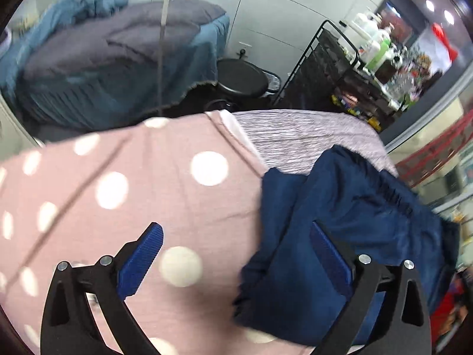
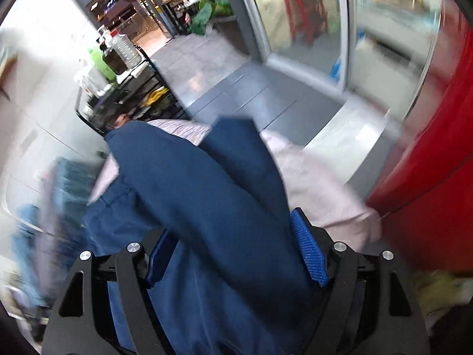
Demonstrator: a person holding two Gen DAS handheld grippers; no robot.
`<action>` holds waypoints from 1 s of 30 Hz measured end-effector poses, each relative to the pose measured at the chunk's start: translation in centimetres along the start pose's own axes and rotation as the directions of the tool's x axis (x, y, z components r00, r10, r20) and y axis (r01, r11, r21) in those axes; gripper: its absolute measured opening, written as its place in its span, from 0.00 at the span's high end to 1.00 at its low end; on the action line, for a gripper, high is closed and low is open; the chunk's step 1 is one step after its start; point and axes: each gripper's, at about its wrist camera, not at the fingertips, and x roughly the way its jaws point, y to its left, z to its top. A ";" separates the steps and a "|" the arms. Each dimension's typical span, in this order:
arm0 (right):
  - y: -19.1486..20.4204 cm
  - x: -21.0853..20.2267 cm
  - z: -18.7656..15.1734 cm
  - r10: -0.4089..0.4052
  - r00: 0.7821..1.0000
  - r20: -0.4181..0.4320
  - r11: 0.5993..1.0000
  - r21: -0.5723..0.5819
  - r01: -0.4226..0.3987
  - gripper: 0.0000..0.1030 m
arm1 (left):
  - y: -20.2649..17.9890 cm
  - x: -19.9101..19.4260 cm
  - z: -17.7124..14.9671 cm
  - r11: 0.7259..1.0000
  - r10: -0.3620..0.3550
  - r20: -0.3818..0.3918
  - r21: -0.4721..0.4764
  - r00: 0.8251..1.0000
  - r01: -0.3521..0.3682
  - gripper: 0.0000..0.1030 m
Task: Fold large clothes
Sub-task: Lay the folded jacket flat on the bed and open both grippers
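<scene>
A navy blue garment [image 1: 340,213] lies bunched on a pink sheet with white dots [image 1: 118,192]. My left gripper [image 1: 236,257] is open above them; its right finger sits over the garment's edge, its left over the sheet, and nothing is held. In the right wrist view the same navy garment [image 2: 207,201] runs as a thick fold between the wide-apart blue pads [image 2: 310,254] of my right gripper [image 2: 233,254]. The pads stand at either side of the cloth and do not pinch it. This view is motion-blurred.
A bed with grey and blue bedding [image 1: 118,59] stands behind, with a black round stool [image 1: 242,77] beside it. A black cart with bottles [image 1: 354,68] stands at the right. A red surface [image 2: 437,148] rises at the right. Grey floor tiles [image 2: 266,88] lie ahead.
</scene>
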 end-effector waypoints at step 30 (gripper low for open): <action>14.9 -5.6 -18.9 0.019 0.951 -0.308 0.906 -0.397 -0.146 0.12 | -14.5 -5.9 -11.3 0.864 -0.008 -0.036 0.503 0.999 0.025 0.06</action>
